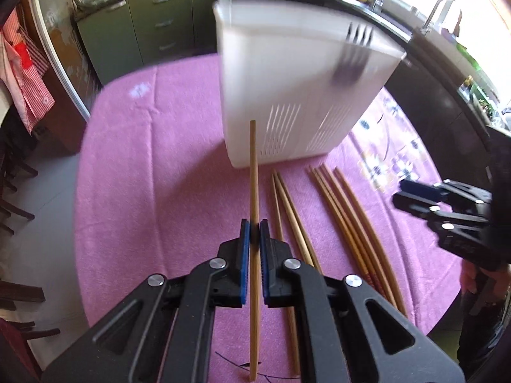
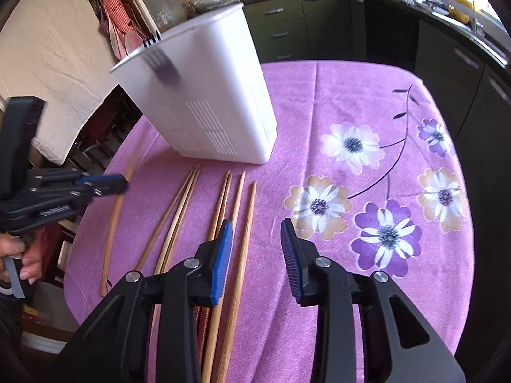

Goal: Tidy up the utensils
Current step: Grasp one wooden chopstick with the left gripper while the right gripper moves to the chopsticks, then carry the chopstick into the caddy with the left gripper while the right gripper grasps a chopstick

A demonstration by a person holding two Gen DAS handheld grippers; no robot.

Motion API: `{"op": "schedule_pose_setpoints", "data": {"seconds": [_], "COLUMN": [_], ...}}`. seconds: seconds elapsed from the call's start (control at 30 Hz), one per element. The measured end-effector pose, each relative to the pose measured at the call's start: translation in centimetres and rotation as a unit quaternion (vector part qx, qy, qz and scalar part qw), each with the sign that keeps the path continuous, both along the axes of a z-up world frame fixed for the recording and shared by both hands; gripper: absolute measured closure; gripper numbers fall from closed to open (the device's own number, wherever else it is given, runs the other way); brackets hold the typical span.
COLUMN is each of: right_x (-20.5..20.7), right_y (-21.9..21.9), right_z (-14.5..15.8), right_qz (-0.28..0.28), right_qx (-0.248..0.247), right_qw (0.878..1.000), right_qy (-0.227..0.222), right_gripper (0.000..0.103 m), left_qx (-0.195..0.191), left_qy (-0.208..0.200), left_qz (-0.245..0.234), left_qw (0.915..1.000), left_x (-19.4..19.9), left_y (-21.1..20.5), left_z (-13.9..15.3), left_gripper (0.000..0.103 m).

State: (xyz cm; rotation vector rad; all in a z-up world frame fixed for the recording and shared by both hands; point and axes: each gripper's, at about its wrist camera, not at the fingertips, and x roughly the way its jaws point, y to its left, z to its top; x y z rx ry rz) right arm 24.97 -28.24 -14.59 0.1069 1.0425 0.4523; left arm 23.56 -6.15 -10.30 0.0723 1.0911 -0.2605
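My left gripper (image 1: pixel 254 233) is shut on a single wooden chopstick (image 1: pixel 253 166), which points toward the white slotted utensil holder (image 1: pixel 297 95). A dark fork (image 1: pixel 354 54) stands in the holder. More chopsticks lie on the purple cloth: a pair (image 1: pixel 284 210) and a group of several (image 1: pixel 348 220). In the right wrist view my right gripper (image 2: pixel 255 226) stands open just above the rightmost chopsticks (image 2: pixel 242 210), and its pads press on nothing. To the left there is the left gripper (image 2: pixel 123 183) with its chopstick (image 2: pixel 111 233). The holder (image 2: pixel 204 95) stands behind.
The purple flowered tablecloth (image 2: pixel 351 102) covers a rounded table. Its edge drops off close behind the chopsticks' near ends. Dark chairs (image 1: pixel 19 210) stand at the table's left. Green kitchen cabinets (image 2: pixel 287 19) and a counter run behind. A person's hand (image 2: pixel 25 255) grips the left tool.
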Motion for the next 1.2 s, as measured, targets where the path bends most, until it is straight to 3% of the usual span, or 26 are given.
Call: {"op": "schedule_pose_setpoints", "data": {"seconds": [0.13, 0.23, 0.37, 0.77, 0.93, 1.2], "right_x": [1.0, 1.7, 2.5, 2.6, 2.4, -1.2], "right_y": [1.1, 2.4, 3.6, 8.2, 8.4, 5.2], "right_z": [-0.7, -1.6, -2.7, -3.8, -3.5, 2.4], "right_qz": [0.012, 0.026, 0.029, 0.035, 0.029, 0.001], "right_qx": [-0.013, -0.032, -0.060, -0.146, -0.140, -0.065], "right_qw": [1.000, 0.998, 0.996, 0.987, 0.989, 0.997], "right_qy": [0.023, 0.045, 0.067, 0.052, 0.042, -0.035], "right_gripper": [0.071, 0.082, 0.083, 0.095, 0.096, 0.096], "left_qx": [-0.013, -0.022, -0.026, -0.029, -0.029, -0.033], "left_qy": [-0.047, -0.075, -0.111, -0.145, -0.146, -0.144], "left_qz": [0.000, 0.002, 0.001, -0.007, -0.008, -0.014], "left_qw": [0.9988, 0.9969, 0.9934, 0.9891, 0.9888, 0.9889], "left_x": [-1.7, -3.1, -5.1, -8.1, -8.3, -8.6], "left_y": [1.9, 2.7, 3.9, 5.1, 5.1, 5.1], "left_z": [3.1, 5.0, 6.7, 7.1, 7.2, 7.4], "left_gripper": [0.097, 0.097, 0.097, 0.097, 0.097, 0.097]}}
